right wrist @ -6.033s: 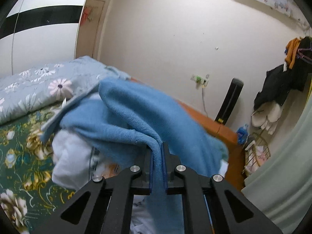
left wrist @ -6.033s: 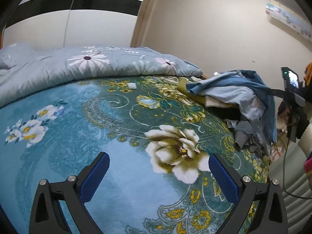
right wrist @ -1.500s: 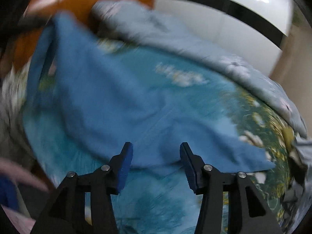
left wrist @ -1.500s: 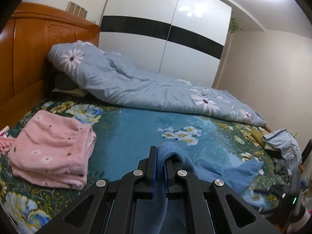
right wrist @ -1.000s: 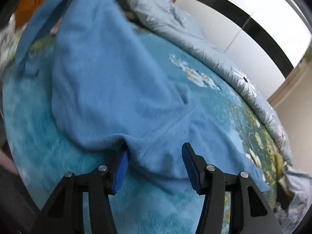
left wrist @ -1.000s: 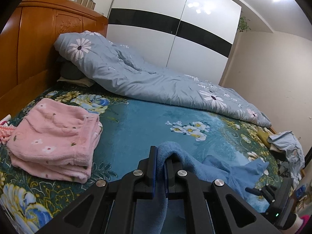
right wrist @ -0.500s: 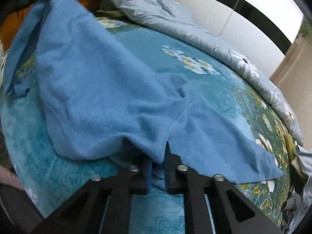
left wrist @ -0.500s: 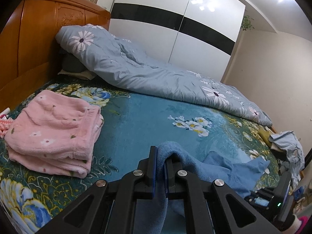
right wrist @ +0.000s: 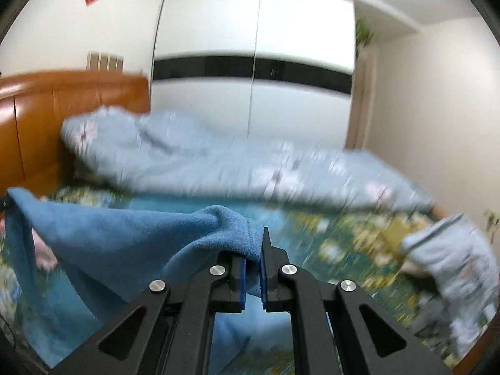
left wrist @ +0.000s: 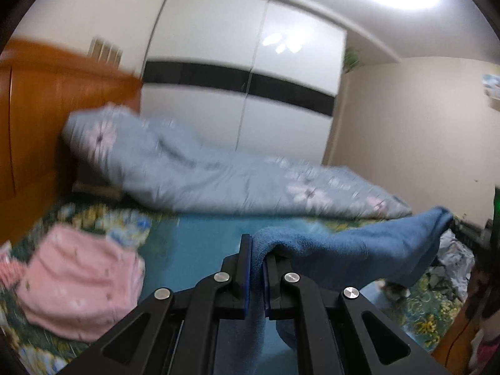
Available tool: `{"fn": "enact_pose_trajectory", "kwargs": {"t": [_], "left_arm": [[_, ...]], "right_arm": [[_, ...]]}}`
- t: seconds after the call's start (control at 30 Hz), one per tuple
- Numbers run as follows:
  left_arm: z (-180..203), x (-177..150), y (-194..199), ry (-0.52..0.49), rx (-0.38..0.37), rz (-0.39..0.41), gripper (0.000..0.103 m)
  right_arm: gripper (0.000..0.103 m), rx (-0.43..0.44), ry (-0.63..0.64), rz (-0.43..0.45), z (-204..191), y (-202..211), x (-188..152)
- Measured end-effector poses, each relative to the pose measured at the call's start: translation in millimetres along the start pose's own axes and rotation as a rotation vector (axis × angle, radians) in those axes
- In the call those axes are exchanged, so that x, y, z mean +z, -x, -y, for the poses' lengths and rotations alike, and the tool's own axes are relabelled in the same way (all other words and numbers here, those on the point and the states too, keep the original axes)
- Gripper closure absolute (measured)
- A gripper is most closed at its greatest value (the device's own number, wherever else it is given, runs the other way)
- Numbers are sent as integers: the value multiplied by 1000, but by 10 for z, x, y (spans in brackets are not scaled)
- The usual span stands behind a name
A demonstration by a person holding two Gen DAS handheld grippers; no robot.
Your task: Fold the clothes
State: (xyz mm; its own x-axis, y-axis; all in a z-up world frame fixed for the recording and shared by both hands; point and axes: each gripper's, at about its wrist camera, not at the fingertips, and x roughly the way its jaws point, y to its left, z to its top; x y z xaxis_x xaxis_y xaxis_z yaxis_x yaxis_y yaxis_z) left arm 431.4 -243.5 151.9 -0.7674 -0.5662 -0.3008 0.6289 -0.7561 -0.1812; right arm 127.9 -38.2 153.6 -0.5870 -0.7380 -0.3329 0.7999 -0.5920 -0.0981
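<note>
The left gripper (left wrist: 256, 268) has its jaws closed on one edge of the blue towel (left wrist: 359, 250); from there the cloth stretches off to the right, lifted clear of the bed (left wrist: 200, 243), and ends in a raised corner near the frame's right side. The right gripper (right wrist: 252, 273) has its jaws clamped on the opposite hemmed edge, and the towel runs leftward from it, sagging in the middle, with its lower edge hanging toward the bedspread.

Both views are blurred. Below the towel the teal floral bed lies open in the middle. A folded pink stack (left wrist: 78, 284) sits at the left, and a pile of clothes (right wrist: 456, 265) lies at the right edge. Farther back a grey-blue quilt (left wrist: 218, 181) runs along the far side, against the wooden headboard (left wrist: 37, 118) at left. The wardrobe (left wrist: 243, 93) stands behind.
</note>
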Motion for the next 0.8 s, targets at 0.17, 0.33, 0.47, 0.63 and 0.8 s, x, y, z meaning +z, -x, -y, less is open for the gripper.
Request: {"fn": "enact_pose_trajectory", "kwargs": {"t": [0.17, 0.33, 0.47, 0.63, 0.8], "left_arm": [[213, 181, 668, -80, -69, 124, 97], [272, 361, 1102, -148, -131, 160, 97], [189, 456, 1003, -113, -179, 101, 97], [7, 258, 139, -51, -100, -93, 97], [-330, -278, -1107, 70, -23, -361, 97]], "right_arm": [[97, -22, 2, 161, 152, 719, 287], [97, -27, 66, 226, 190, 1183, 433], [97, 0, 69, 206, 224, 1155, 536], [96, 29, 42, 4, 234, 286, 251], [96, 54, 6, -244, 229, -807, -181]]}}
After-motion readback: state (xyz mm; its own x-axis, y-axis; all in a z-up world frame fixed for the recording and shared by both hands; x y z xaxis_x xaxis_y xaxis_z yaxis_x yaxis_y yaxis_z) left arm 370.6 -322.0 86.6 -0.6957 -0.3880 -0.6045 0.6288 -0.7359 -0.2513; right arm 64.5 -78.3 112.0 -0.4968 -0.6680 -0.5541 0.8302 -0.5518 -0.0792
